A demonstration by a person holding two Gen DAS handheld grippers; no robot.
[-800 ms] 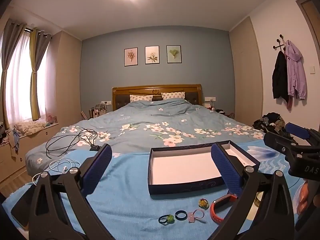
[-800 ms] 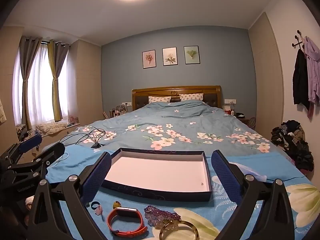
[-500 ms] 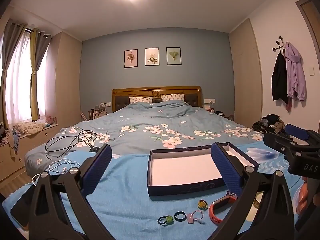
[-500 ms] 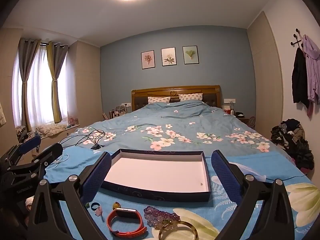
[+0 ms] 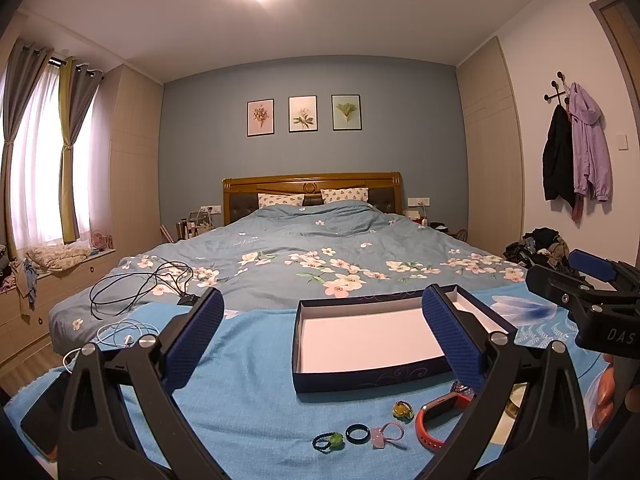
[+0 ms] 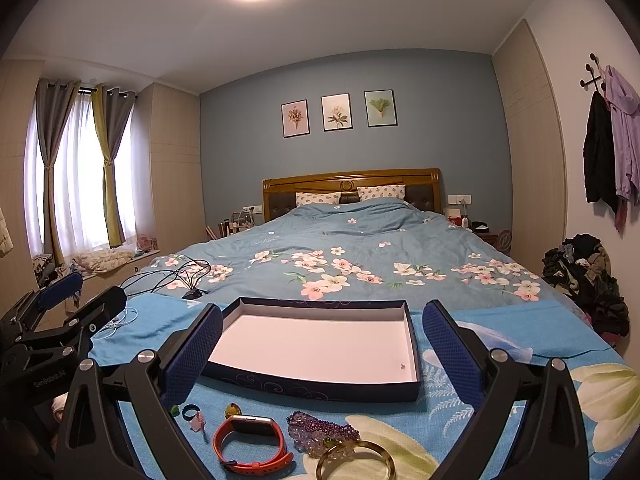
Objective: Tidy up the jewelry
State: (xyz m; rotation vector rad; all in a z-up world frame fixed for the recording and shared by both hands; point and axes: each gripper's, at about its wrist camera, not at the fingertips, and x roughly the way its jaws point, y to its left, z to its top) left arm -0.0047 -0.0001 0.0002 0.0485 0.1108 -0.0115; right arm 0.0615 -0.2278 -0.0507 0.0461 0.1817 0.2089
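A dark blue tray (image 5: 362,379) with a white inside lies open and empty on the blue blanket; it also shows in the right wrist view (image 6: 312,385). In front of it lie an orange watch band (image 6: 250,449), a purple bead bracelet (image 6: 320,430), a gold bangle (image 6: 354,462), a dark ring (image 5: 357,433), a green-stone ring (image 5: 330,441), a pink ring (image 5: 386,437) and a yellow-stone ring (image 5: 402,409). My left gripper (image 5: 320,338) is open above the blanket, left of the tray. My right gripper (image 6: 322,344) is open, framing the tray.
Black and white cables (image 5: 136,292) lie on the bed at left. A dark phone (image 5: 44,412) lies at the blanket's left edge. A pile of clothes (image 6: 588,280) sits by the right wall. The floral duvet (image 6: 360,256) stretches behind the tray.
Both views have shifted only slightly; the grippers have hardly moved and stay open. The jewelry and the tray lie where they were.
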